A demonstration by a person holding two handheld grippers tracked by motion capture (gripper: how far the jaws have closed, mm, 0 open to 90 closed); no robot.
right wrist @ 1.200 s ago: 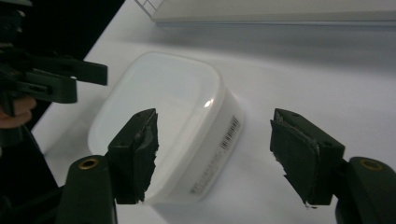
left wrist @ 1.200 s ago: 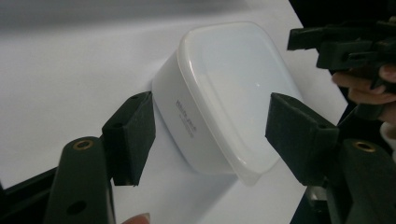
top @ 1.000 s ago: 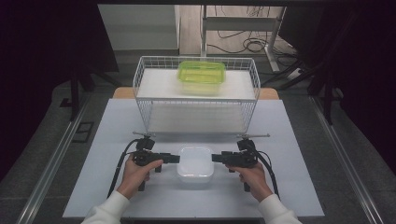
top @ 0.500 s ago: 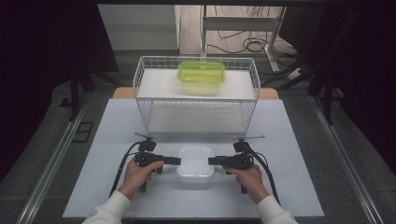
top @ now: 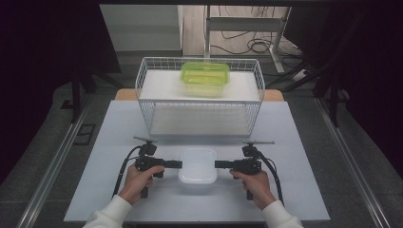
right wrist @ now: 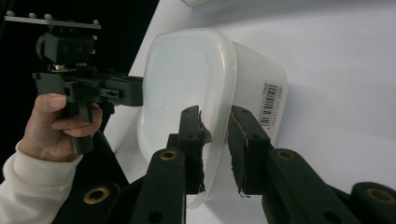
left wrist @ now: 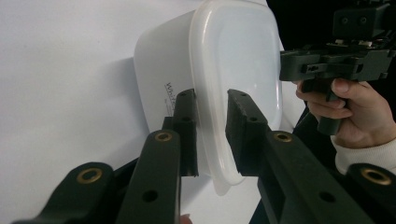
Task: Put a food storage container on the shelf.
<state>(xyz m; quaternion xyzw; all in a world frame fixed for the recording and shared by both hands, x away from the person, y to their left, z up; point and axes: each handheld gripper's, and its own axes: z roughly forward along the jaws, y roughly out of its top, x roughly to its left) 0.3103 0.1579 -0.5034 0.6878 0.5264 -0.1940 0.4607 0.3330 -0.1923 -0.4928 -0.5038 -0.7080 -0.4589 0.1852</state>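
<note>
**Lidded box pinched at both ends**

The white container [top: 197, 165] sits on the white table [top: 119, 137], between the left gripper [top: 177, 164] and right gripper [top: 219, 164]. Both jaws, just closing, clamp its lid rim. It is translucent, rounded, with a barcode label [right wrist: 271, 103] on one side.

Open table on the near and outer sides, wire basket [top: 199, 102] blocking the far side.
White lidded box [top: 197, 165] is sitting mid-table, left gripper [top: 178, 164] and right gripper [top: 217, 164] crowding its two ends, jaws having just been closing over the lid rim. Bare table [top: 95, 190] is lying free outside each hand and along the near edge. A free strip is running between box and basket. Green container [top: 205, 77] is taking up the basket's top shelf.
</note>
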